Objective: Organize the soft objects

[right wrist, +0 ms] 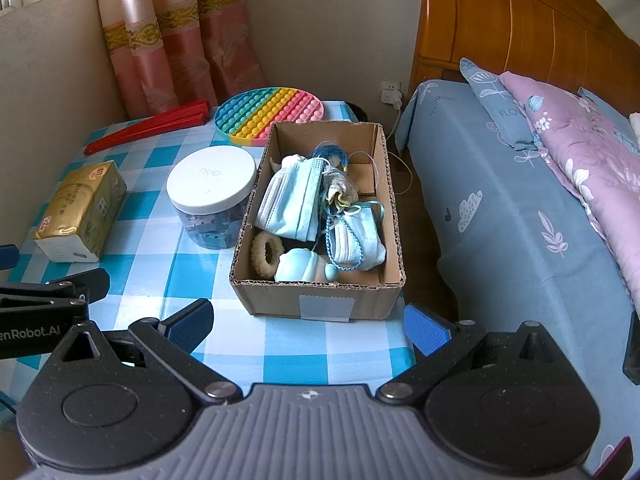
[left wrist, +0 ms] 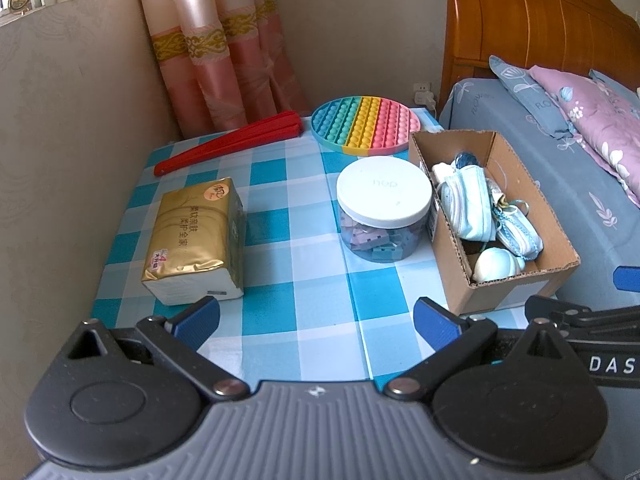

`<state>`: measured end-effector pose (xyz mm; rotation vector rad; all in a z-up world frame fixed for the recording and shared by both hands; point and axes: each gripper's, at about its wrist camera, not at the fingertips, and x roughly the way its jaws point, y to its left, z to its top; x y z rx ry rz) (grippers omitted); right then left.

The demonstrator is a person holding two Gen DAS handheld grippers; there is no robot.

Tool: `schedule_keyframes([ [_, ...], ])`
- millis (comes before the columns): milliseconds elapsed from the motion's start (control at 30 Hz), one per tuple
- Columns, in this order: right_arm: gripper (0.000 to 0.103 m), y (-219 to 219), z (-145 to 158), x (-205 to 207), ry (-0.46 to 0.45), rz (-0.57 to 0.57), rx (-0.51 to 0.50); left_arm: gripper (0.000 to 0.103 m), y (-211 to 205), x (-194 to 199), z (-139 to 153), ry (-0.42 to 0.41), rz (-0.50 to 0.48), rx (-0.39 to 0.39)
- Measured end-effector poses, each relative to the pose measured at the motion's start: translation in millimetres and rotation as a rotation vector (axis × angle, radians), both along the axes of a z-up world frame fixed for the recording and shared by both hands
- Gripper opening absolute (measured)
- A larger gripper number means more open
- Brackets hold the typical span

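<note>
On the blue-and-white checked tablecloth (right wrist: 192,276) an open brown cardboard box (right wrist: 320,304) holds the soft things: pale blue face masks (right wrist: 292,200), a beige fluffy hair tie (right wrist: 267,254), a light blue squishy toy (right wrist: 304,266) and blue cords. Outside it lie a gold-wrapped tissue pack (left wrist: 196,240), a white-lidded clear jar (left wrist: 384,208), a round rainbow silicone pop mat (left wrist: 366,126) and a folded red fan (left wrist: 228,142). Both the left gripper (left wrist: 316,322) and the right gripper (right wrist: 308,330) hover with jaws wide apart, holding nothing. Judging from this, the tissue pack is the likely next pick; a gentle squeeze across its narrow sides would avoid crushing it. It sits just ahead of the left gripper's left finger, the box directly ahead of the right gripper
</note>
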<state>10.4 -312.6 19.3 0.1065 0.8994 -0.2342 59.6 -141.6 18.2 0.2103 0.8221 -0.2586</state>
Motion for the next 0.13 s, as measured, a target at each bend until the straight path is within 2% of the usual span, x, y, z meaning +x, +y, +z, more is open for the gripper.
schedule_keyframes([
  [133,0.103,-0.1,-0.1,0.0,-0.001,0.001,-0.001,0.102,0.2,0.1,0.0,0.0,0.0,0.0],
])
